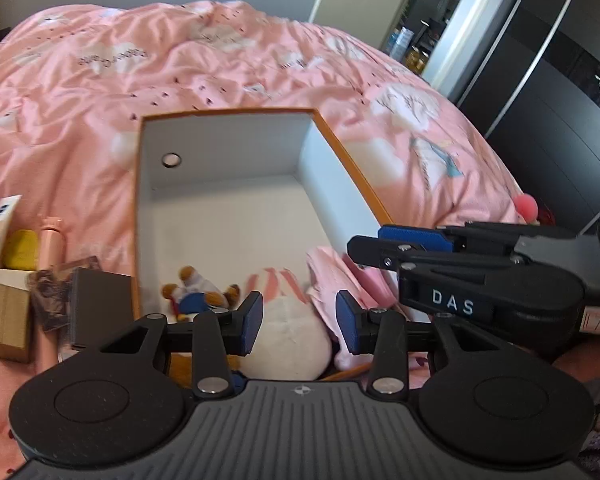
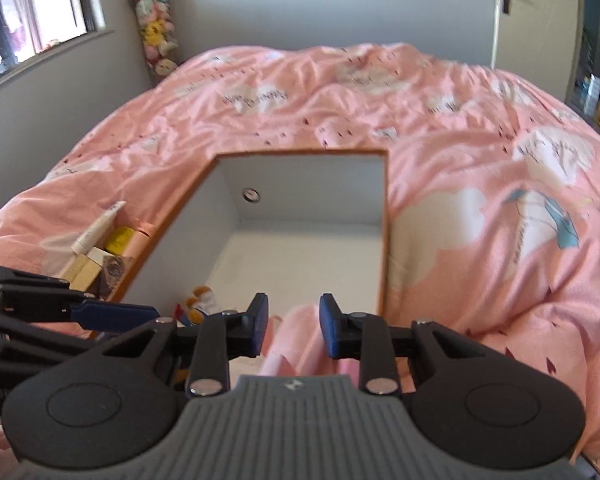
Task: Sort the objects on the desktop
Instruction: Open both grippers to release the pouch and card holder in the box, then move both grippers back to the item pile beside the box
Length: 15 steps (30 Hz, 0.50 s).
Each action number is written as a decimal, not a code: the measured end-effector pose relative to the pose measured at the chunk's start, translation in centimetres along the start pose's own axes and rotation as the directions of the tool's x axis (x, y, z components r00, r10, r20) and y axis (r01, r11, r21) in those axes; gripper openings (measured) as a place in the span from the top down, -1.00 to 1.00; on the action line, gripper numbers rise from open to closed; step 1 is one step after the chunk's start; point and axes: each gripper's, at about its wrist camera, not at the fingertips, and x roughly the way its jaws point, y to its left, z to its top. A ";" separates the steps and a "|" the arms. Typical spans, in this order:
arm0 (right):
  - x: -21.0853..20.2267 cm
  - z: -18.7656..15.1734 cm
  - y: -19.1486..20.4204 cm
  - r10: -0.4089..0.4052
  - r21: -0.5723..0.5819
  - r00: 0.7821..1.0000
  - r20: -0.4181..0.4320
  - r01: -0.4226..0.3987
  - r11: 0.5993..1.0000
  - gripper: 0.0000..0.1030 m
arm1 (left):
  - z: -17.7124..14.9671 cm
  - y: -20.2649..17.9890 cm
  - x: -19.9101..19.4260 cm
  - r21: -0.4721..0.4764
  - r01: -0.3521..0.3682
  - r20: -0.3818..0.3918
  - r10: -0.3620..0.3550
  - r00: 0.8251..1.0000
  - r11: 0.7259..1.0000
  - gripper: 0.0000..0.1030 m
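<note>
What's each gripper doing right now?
Left gripper: open, nothing between its pads, above the white plush.
Right gripper: open, empty, over pink cloth.

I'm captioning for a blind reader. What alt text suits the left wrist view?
Open left tongs hover over an orange-rimmed box on a pink bedspread, above a white plush inside. The right tongs reach in from the right.

Each gripper [image 1: 299, 322] has 2 blue pads, black linkage arms, silver screws, ribbed grey base.
</note>
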 end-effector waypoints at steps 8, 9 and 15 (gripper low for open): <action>1.2 1.1 3.1 0.098 -0.070 0.995 0.008 -0.097 0.993 0.42 | 0.3 3.4 -2.8 -0.067 -0.088 0.055 0.092 0.994 0.994 0.18; 1.5 1.2 3.5 0.108 -0.079 0.994 0.000 -0.108 0.991 0.42 | 0.4 4.0 -3.2 -0.073 -0.100 0.060 0.104 0.993 0.992 0.18; 3.1 2.1 6.3 0.166 -0.161 0.985 -0.038 -0.170 0.972 0.49 | 0.4 7.2 -4.7 -0.116 -0.185 0.083 0.195 0.977 0.976 0.18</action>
